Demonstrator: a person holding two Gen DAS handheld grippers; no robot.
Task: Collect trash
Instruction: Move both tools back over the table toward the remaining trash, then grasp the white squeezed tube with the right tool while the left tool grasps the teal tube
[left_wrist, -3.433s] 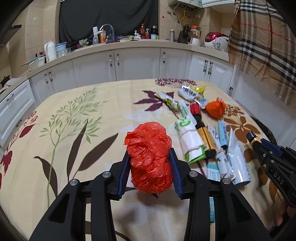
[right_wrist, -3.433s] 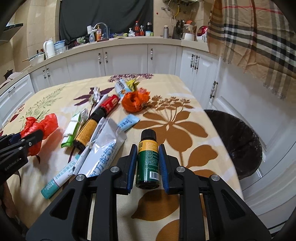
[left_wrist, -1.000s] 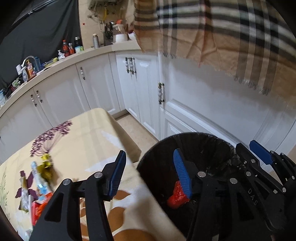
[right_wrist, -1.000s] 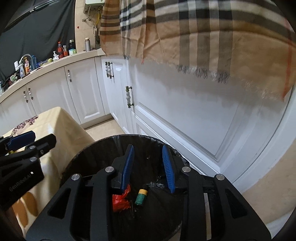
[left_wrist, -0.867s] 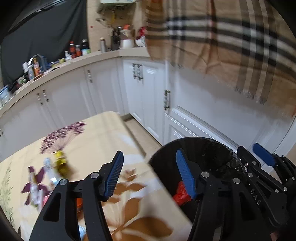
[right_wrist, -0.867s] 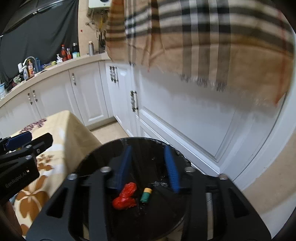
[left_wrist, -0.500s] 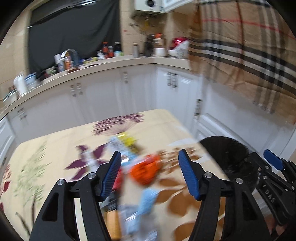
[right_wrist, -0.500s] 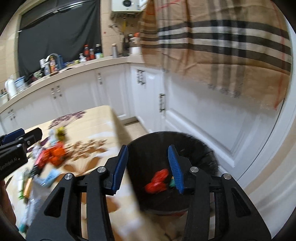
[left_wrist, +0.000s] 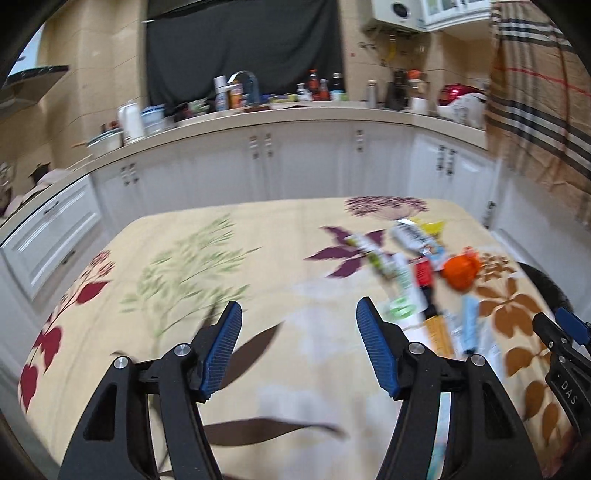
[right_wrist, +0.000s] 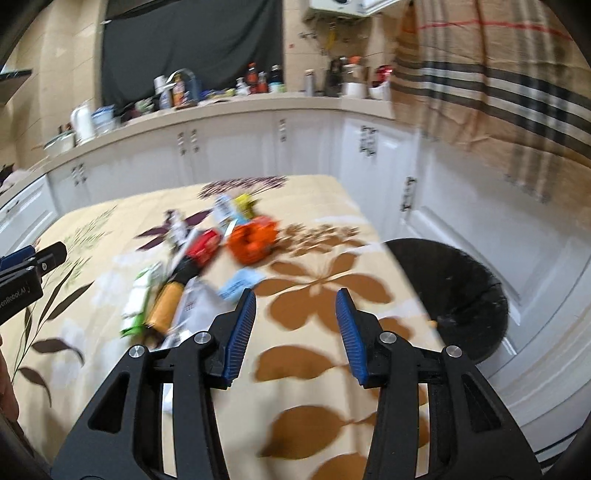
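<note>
Left wrist view: my left gripper (left_wrist: 297, 325) is spread, nothing between the pads, over the table (left_wrist: 258, 240). Trash pile (left_wrist: 424, 291) lies ahead to its right, orange bag (left_wrist: 460, 271) at the far side; frame is blurred.

Right wrist view: my right gripper (right_wrist: 295, 314) is spread and empty. Trash pile (right_wrist: 192, 273) sits ahead-left, bin (right_wrist: 454, 291) just right, beside the table edge.

"DAS" on right gripper (left_wrist: 565, 373); perhaps "enRobot.AI" on left gripper (right_wrist: 22, 284).
</note>
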